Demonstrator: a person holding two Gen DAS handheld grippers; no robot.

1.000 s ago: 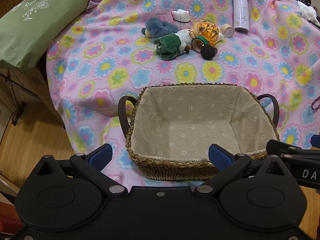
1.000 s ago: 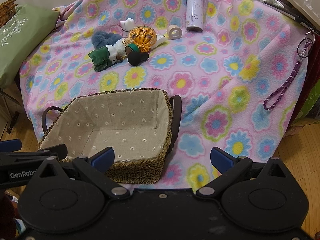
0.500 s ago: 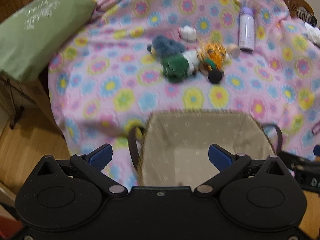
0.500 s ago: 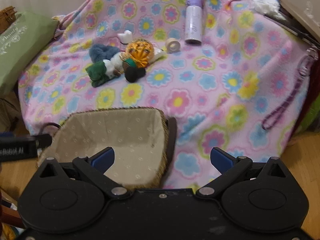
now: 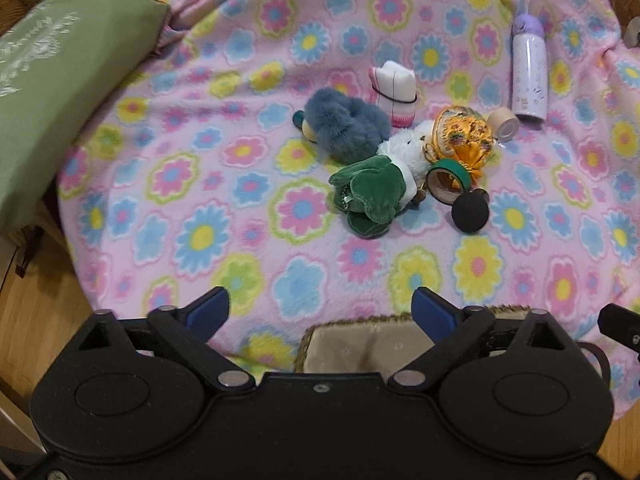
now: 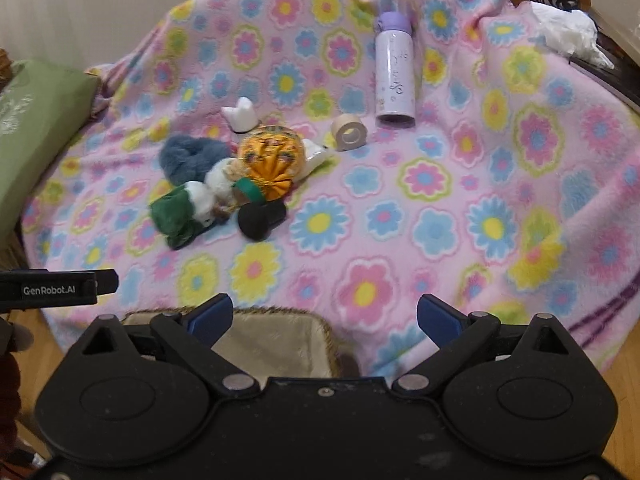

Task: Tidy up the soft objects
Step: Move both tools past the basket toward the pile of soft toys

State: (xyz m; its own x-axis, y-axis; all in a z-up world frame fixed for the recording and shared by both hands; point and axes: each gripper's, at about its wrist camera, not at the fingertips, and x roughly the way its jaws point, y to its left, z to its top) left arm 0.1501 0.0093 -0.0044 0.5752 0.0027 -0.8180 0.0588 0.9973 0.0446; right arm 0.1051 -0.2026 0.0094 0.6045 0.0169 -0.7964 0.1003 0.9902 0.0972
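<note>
A cluster of soft things lies on the flowered blanket: a blue-grey fluffy toy (image 5: 346,126) (image 6: 188,156), a green and white plush (image 5: 372,196) (image 6: 180,212), an orange patterned pouch (image 5: 462,140) (image 6: 272,160) and a black puff (image 5: 471,211) (image 6: 260,218). A lined wicker basket (image 5: 360,346) (image 6: 276,340) stands at the near edge, just under both grippers. My left gripper (image 5: 320,312) is open and empty, well short of the cluster. My right gripper (image 6: 325,314) is open and empty too.
A lilac bottle (image 5: 529,68) (image 6: 394,76), a beige tape roll (image 5: 504,124) (image 6: 350,132), a green tape roll (image 5: 448,180) and a white and pink pack (image 5: 394,94) lie among the toys. A green cushion (image 5: 48,96) sits left. Wooden floor lies below the blanket's edge.
Both grippers have moved forward and up over the basket, so the basket has slid down to the bottom of both views and the toy cluster is nearer. Both stay open.
</note>
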